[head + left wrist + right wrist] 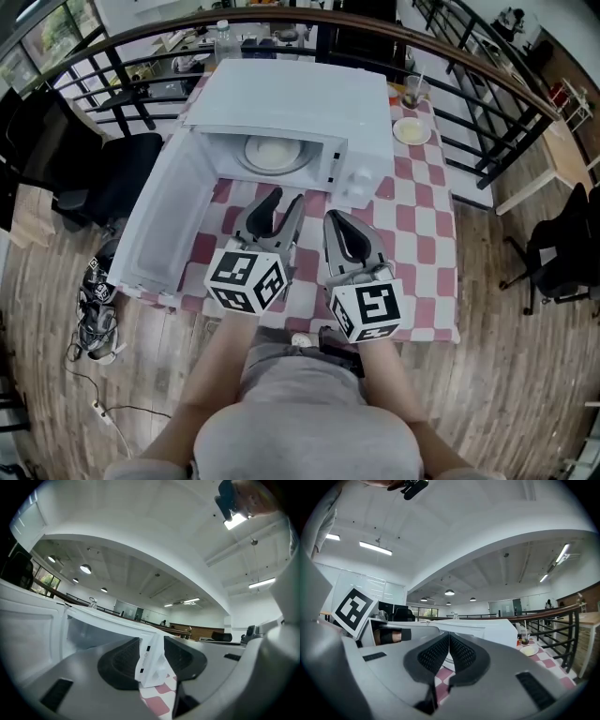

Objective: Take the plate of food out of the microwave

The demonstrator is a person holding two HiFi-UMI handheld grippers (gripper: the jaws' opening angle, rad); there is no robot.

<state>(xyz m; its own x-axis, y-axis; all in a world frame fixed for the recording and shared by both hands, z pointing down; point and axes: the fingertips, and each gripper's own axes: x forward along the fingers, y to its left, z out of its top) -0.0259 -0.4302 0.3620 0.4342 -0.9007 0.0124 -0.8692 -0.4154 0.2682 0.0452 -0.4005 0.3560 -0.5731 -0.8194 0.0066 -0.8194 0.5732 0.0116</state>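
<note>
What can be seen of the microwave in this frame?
The microwave is a white, boxy, smooth-cased oven standing upright on the checked tablecloth. Its door hangs fully open to the left of the head view, showing a white inner face. Inside the cavity sits a round plate with pale contents that are hard to make out. Two knobs sit on the front panel at the right. Nothing else is seen touching it.

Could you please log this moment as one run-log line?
microwave door open | plate inside, untouched | left gripper open, empty | right gripper shut, empty | both in front of microwave
</note>
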